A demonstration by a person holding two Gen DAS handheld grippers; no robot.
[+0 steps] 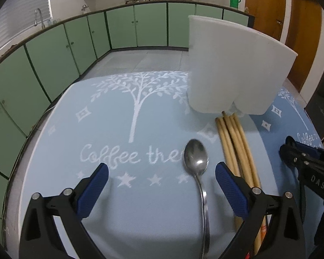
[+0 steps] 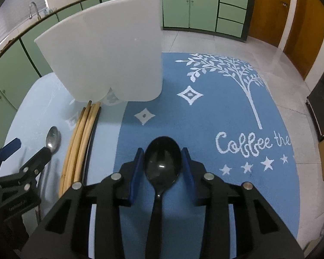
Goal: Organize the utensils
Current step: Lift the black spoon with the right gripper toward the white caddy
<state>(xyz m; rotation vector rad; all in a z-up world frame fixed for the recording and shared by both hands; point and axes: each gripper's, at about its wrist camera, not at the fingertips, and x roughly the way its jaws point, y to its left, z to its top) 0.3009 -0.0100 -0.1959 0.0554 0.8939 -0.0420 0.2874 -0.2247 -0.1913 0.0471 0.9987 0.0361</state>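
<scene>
A white plastic utensil holder [image 1: 233, 69] stands at the back of the table, also in the right wrist view [image 2: 110, 54]. Wooden chopsticks [image 1: 235, 144] lie in front of it, also in the right wrist view [image 2: 80, 146]. A metal spoon [image 1: 196, 161] lies on the light blue mat between the fingers of my open left gripper [image 1: 162, 185], which holds nothing. My right gripper [image 2: 163, 168] is shut on the bowl of a black spoon [image 2: 162, 164] above the darker blue mat [image 2: 216, 116].
Both mats carry a white tree print and lettering. The left gripper [image 2: 17, 164] shows at the left of the right wrist view; the right gripper [image 1: 304, 164] at the right of the left wrist view. Green cabinets [image 1: 140, 23] line the far walls.
</scene>
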